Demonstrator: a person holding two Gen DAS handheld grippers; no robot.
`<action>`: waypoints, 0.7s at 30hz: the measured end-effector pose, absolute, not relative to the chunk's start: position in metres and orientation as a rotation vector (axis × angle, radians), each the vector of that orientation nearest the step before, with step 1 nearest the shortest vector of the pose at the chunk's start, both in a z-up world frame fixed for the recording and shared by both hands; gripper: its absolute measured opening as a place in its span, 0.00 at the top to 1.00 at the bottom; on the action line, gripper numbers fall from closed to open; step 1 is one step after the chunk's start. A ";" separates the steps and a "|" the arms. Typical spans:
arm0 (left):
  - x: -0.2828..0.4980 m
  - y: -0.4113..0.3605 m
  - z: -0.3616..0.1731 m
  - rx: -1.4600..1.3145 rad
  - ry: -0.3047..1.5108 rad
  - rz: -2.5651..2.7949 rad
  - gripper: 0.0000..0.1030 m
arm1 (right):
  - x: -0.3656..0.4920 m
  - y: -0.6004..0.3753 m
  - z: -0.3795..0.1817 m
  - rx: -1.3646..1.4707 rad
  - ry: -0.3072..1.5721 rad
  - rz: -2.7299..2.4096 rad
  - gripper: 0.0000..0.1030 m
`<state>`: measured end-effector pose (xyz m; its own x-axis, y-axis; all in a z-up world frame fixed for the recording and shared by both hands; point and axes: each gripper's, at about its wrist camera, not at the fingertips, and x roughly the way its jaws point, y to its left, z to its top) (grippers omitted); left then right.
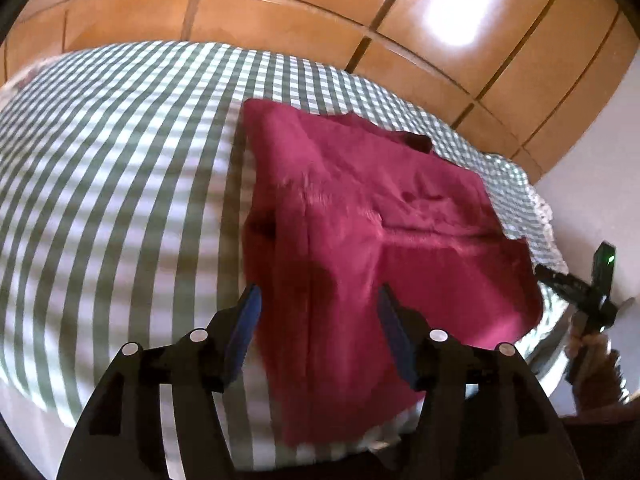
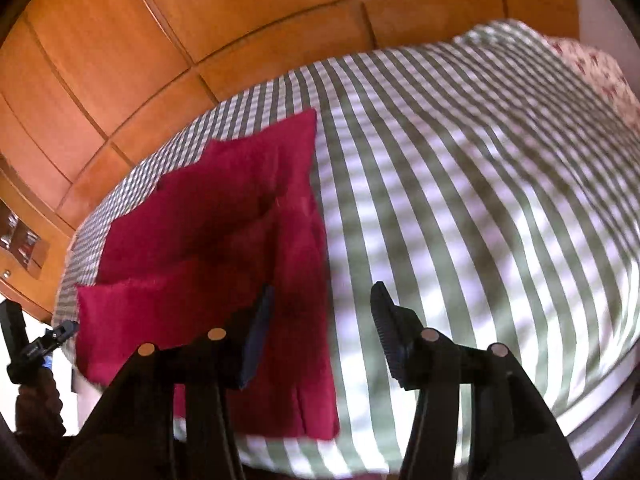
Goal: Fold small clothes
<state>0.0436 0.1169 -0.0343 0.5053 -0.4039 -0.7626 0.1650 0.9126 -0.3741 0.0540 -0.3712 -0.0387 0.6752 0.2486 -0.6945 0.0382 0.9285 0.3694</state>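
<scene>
Green-and-white striped bedding [image 1: 120,184] covers a bed, and behind it rises a wall of orange-brown wooden cupboard panels [image 1: 280,12]. On the bedding lies the task's thing, a dark red garment [image 1: 360,216], spread flat near the bed's edge that faces the camera, with folds and creases across its middle; in the right wrist view the same dark red garment [image 2: 224,216] shows a sleeve-like flap reaching out toward the bed's corner. The left gripper [image 1: 318,300] hangs above the garment's near edge with its blue-padded jaws standing apart; nothing is pinched between them, and the red cloth is seen through the gap below. The right gripper [image 2: 322,300] hovers over the garment's opposite long edge, one finger above the red cloth and the other above the striped bedding, jaws likewise parted and holding nothing. Beyond the garment's far corner the left wrist view catches the person's right hand [image 1: 592,356] holding its tool, while the right wrist view shows the left hand [image 2: 36,404] low beside the bed's corner. A floral pillow [image 2: 592,68] sits at the bed's far end.
</scene>
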 end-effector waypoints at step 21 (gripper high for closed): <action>0.058 0.123 0.039 -0.304 0.692 -0.390 0.94 | 0.093 -0.347 0.058 0.327 0.642 0.189 0.94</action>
